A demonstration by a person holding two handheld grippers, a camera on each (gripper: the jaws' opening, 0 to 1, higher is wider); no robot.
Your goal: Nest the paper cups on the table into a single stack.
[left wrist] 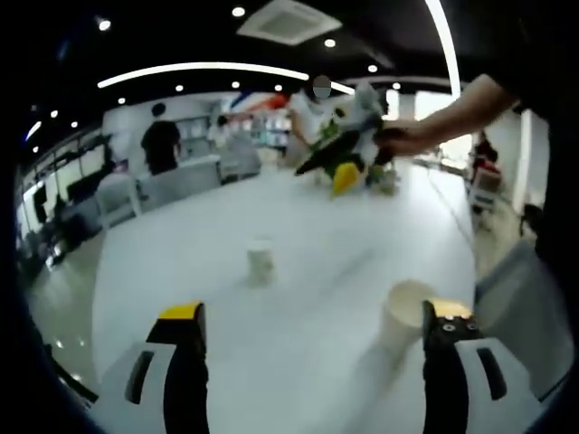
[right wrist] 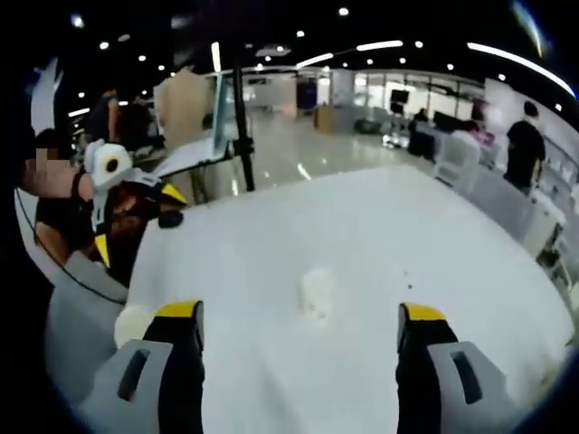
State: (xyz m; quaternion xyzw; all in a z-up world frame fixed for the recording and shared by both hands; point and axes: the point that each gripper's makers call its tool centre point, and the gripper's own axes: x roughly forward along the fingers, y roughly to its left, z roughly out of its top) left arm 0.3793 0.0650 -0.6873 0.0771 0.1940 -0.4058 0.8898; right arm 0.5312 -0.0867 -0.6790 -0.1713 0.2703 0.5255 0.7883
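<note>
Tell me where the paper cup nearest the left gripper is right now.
In the left gripper view, that paper cup stands upright on the white table, just beside the left gripper's right-hand jaw; a second paper cup stands farther out, mid-table.

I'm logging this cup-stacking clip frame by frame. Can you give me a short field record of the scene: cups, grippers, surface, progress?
surface: white table
far cup: upright, alone mid-table, also seen in the right gripper view
near cup: upright, open mouth, beside the left gripper's right jaw
left gripper: open, holding nothing
right gripper: open, holding nothing; seen across the table in the left gripper view
progress: cups apart, not yet nested
background: people and chairs around the room
</note>
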